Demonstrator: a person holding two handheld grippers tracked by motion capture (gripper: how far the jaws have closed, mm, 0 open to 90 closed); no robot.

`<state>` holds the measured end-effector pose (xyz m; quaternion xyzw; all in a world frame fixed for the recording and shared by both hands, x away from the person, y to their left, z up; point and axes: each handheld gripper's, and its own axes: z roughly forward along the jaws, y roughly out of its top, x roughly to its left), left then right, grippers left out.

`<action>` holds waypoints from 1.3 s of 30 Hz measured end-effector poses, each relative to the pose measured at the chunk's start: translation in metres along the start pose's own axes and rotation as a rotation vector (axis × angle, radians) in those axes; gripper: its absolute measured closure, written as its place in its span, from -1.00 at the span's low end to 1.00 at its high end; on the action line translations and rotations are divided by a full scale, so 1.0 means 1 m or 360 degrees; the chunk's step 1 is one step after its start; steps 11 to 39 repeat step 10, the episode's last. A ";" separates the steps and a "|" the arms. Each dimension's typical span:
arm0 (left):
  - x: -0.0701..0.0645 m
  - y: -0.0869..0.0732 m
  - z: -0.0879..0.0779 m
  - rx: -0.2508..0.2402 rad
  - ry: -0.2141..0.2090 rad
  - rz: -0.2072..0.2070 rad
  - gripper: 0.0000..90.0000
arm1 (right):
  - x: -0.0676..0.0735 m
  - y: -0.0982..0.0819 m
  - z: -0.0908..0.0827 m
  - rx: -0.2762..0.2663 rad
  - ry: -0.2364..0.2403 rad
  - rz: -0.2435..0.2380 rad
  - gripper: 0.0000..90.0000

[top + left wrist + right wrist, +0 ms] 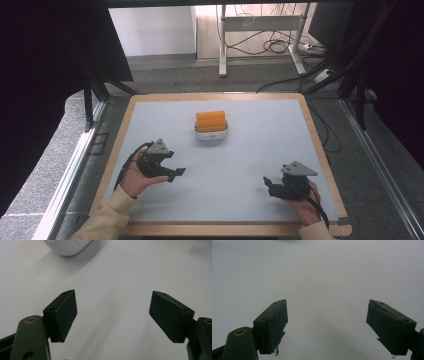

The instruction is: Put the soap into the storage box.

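1. The orange thing sits in a white bowl. The bowl stands on the tabletop, a bit nearer the far edge than the near edge, and about midway between the left and right edges.
2. The orange thing looks like 2 or 3 rolls lying side by side. Their long way runs from the left edge toward the right edge.
3. The left gripper is nearer the bowl. The bowl lies ahead of it and off to its right, toward the far edge. In the left gripper view, a piece of the bowl peeks in at the top.
4. The right gripper is well apart from the bowl, near the right corner of the near edge.
5. The jaws of both grippers are wide apart, with nothing between them.
6. I think the left gripper should reach first.
7. The bowl hides the bottoms of the rolls. I cannot tell what they are made of. The right gripper view is blurry at the top.
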<state>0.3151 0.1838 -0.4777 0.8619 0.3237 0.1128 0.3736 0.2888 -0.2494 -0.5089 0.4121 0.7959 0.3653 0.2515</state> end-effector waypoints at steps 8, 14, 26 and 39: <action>0.003 -0.002 -0.002 -0.0007 0.0012 -0.0018 -0.53 | -0.001 0.000 -0.001 -0.0006 -0.0009 -0.0004 -0.61; 0.004 -0.003 -0.004 -0.0028 -0.0006 -0.0039 -0.53 | -0.001 0.000 -0.001 -0.0007 -0.0006 -0.0003 -0.61; 0.004 -0.003 -0.004 -0.0028 -0.0006 -0.0039 -0.53 | -0.001 0.000 -0.001 -0.0007 -0.0006 -0.0003 -0.61; 0.004 -0.003 -0.004 -0.0028 -0.0006 -0.0039 -0.53 | -0.001 0.000 -0.001 -0.0007 -0.0006 -0.0003 -0.61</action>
